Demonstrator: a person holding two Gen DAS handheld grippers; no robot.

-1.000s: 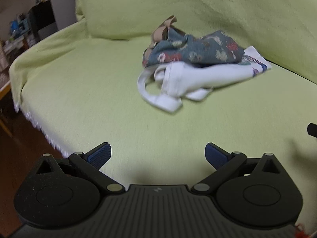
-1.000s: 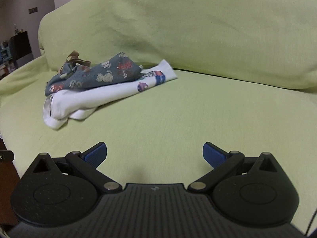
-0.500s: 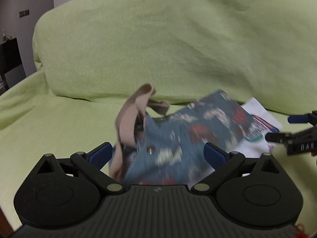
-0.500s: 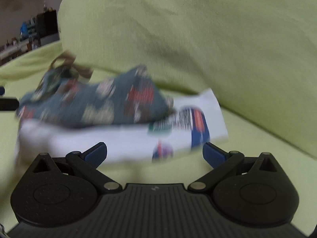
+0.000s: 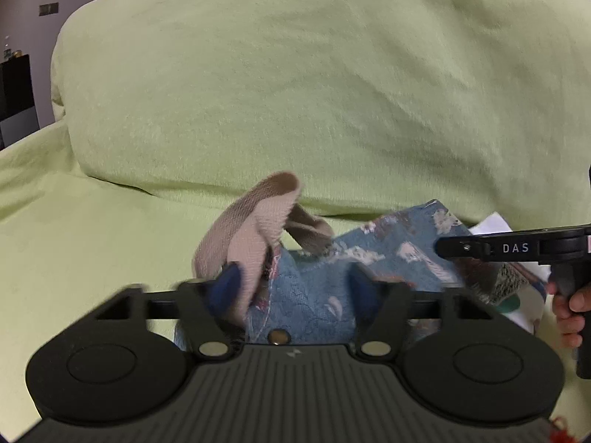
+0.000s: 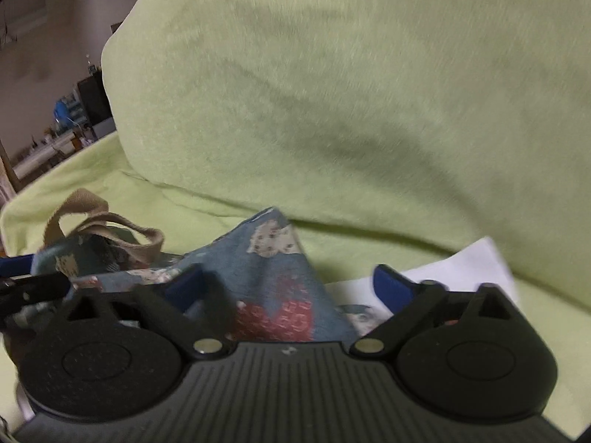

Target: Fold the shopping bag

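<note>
1. The blue patterned shopping bag (image 5: 314, 295) lies crumpled on the green-covered sofa (image 5: 92, 240), at the foot of the backrest, on top of a white printed bag (image 6: 472, 262). If you lift without separating them, friction could drag the white one along.

2. Your left claw (image 5: 295, 288) is closing, about half open, with the bag's mouth edge and its snap button between the blue pads. Whether the pads already press on the cloth I cannot tell; it looks like they do not yet. One tan handle (image 5: 255, 229) drapes right over the left pad. Close here and you could pinch the strap instead of the bag edge, so the cloth would hang twisted.

3. Your right claw (image 6: 291, 288) is also closing, narrower than the left, with the raised blue corner between its pads. I cannot tell whether it grips yet. The peak is bunched, so you may catch only 1 layer, or several; either way the bag would not spread flat.

4. In the right wrist view the white bag sits just beside the right pad. A slightly deep closure could trap it too.

5. Both views are blurred by motion. Closing while the claws travel risks the pads sliding off the cloth.
</note>
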